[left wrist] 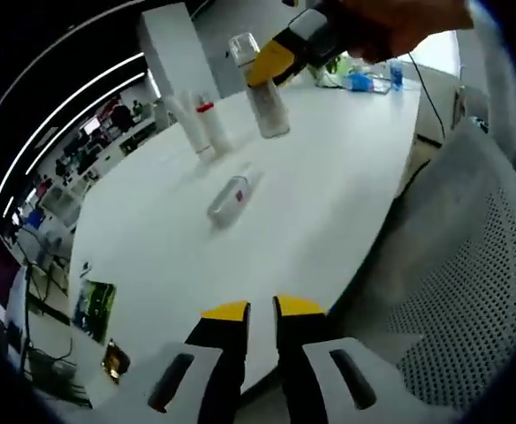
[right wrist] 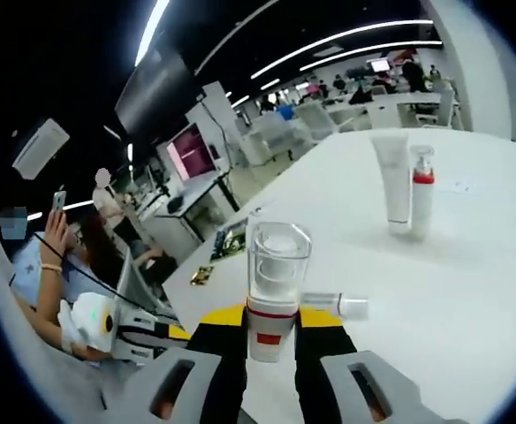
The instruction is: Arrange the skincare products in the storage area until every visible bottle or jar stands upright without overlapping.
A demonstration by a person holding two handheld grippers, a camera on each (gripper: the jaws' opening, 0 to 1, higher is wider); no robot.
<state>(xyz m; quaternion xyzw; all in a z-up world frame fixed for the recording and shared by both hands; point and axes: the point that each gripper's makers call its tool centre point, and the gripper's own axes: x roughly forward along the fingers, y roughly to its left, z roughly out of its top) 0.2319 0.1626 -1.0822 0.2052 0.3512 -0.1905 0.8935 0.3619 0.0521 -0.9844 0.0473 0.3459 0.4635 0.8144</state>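
Left gripper view: the left gripper hangs over the near edge of the white bench, its yellow-tipped fingers standing a narrow gap apart with nothing between them. Taking the lying bottle as landmark: this small clear bottle rests on its side at mid-bench, well beyond the left gripper. Farther back from it stand the white tube and, just beside that, the red-banded bottle, both upright. Behind and to the right of the lying bottle, the clear-capped bottle is upright in the grip of the right gripper, with its base at or just above the bench surface; contact cannot be told. A perforated chair back stands off the bench edge. Right gripper view: the right gripper has its fingers closed against the red-banded lower body of the clear-capped bottle, held upright. The lying bottle shows just behind it; the white tube and red-banded bottle stand well beyond on the bench. Judged step: setting down the clear-capped bottle. The next move calls for releasing it clear of the lying bottle, then righting the latter, which is likely to roll when gripped.
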